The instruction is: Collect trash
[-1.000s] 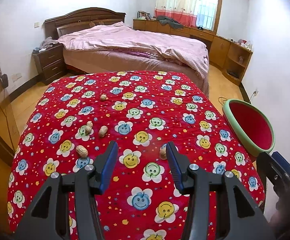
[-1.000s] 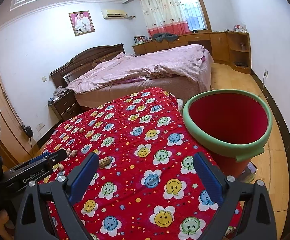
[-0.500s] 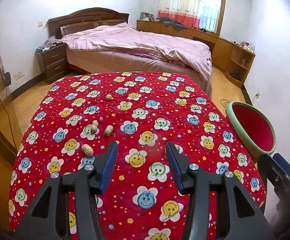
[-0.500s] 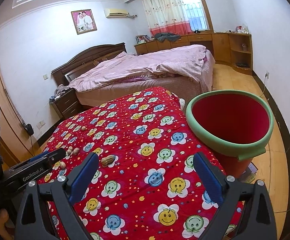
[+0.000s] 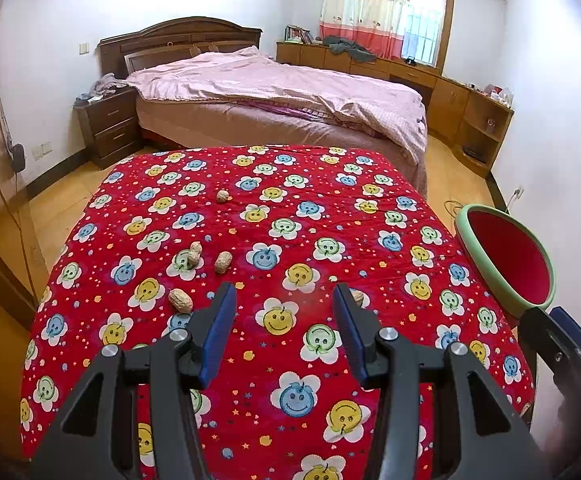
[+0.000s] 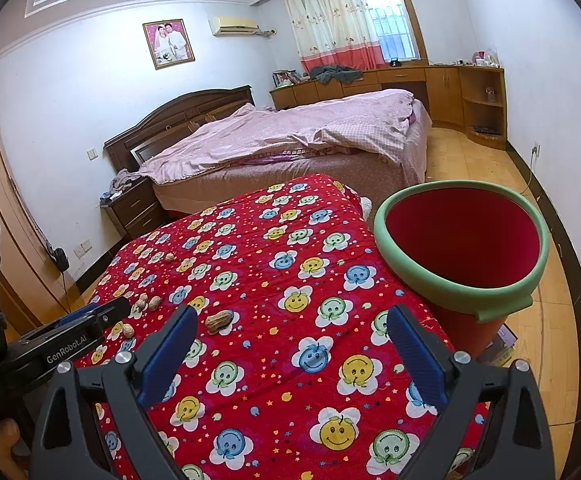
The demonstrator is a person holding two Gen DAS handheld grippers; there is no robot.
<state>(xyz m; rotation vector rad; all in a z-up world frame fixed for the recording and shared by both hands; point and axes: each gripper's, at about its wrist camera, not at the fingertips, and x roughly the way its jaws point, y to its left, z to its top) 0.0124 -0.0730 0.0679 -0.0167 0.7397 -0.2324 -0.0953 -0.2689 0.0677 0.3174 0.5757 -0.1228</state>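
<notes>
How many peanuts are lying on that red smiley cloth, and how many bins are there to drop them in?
Peanuts: 5, all on the red cloth
Bins: 1, the red bin with a green rim
Total: 6

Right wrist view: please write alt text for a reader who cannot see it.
The open right gripper hovers, empty, over a red smiley-flower cloth with peanuts scattered on it, the nearest peanut just beyond its left finger. A red bin with a green rim stands at the cloth's right edge; the left gripper enters from the left, and a bed lies behind.
</notes>
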